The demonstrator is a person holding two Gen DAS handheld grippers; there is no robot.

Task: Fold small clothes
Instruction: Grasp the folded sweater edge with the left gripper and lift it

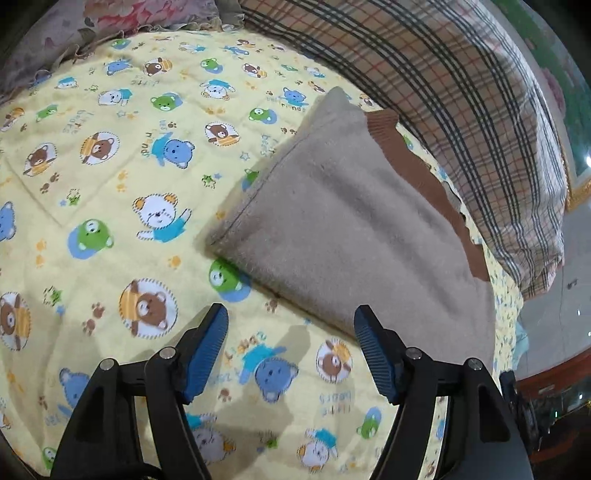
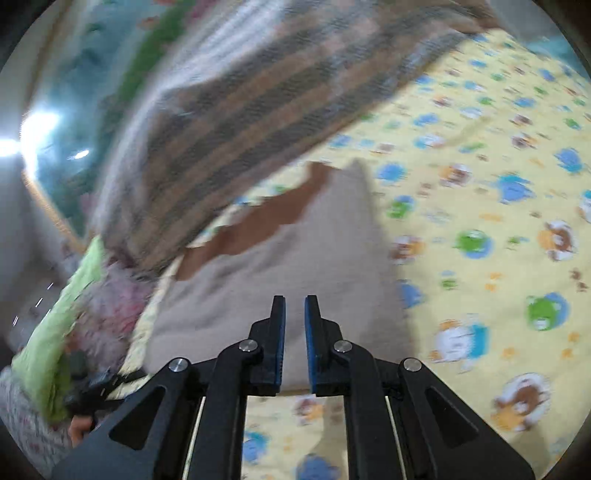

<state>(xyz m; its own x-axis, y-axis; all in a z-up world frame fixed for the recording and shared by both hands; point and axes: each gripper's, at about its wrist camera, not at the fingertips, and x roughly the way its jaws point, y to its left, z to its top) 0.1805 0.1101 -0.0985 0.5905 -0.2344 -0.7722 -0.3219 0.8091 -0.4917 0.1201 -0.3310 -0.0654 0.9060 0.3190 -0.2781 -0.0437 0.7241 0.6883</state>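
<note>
Looking along the left tongs (image 1: pixel 291 328), the two blue-padded fingers stand wide apart with nothing between them, hanging just above the yellow bear-print quilt (image 1: pixel 122 177) at the near edge of the beige garment (image 1: pixel 347 229). That small piece lies flat on the quilt as a compact, several-layered slab, a stitched seam running along its left edge and a brown ribbed band (image 1: pixel 413 166) showing along its far side; it sits toward the right of the bed, just beside the plaid blanket (image 1: pixel 461 103) heaped behind it. The wide stance reads as readiness: either the cloth is let go after a fold, or the fingers are spread to take the near hem, and the view alone does not settle which. A floral pillow (image 1: pixel 110 22) lies at the head of the bed, well apart from the work. From the right wrist, which is blurred, the right tongs (image 2: pixel 294 306) are drawn narrow, a slim gap showing between the pads and no cloth visibly pinched; they point over the near part of the same beige garment (image 2: pixel 295 258), whose brown band (image 2: pixel 280 214) faces the plaid blanket (image 2: pixel 229 122). Judging by the tidy slab, folding seems well advanced, and the narrow pads may serve to press or smooth the top layer rather than lift it.
</note>
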